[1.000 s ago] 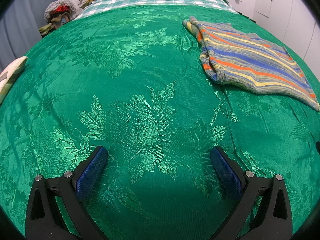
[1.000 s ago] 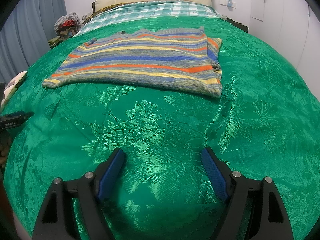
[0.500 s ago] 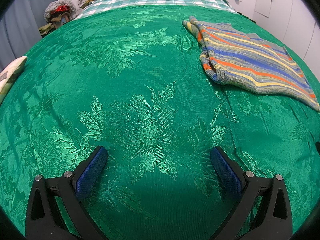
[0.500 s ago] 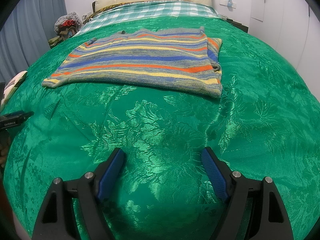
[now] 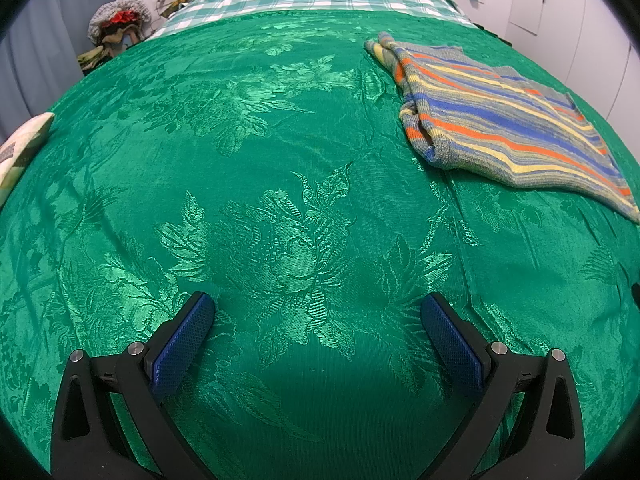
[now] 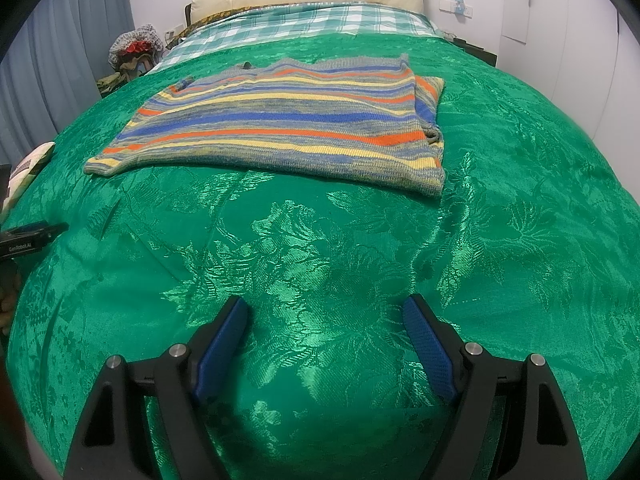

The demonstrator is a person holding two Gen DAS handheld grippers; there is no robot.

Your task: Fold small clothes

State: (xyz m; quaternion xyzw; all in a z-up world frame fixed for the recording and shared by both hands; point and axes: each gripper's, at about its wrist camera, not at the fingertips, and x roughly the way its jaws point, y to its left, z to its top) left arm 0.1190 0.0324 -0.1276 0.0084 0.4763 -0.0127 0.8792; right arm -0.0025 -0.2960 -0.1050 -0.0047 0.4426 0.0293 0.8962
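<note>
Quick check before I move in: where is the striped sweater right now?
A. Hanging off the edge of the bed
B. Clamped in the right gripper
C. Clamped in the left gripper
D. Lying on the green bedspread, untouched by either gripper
D: the striped sweater lies on the green bedspread, while the left gripper and right gripper are both open and apart from it.

bedspread (image 6: 520,240) open ahead | striped sweater (image 6: 280,128) lies flat, far side
</note>
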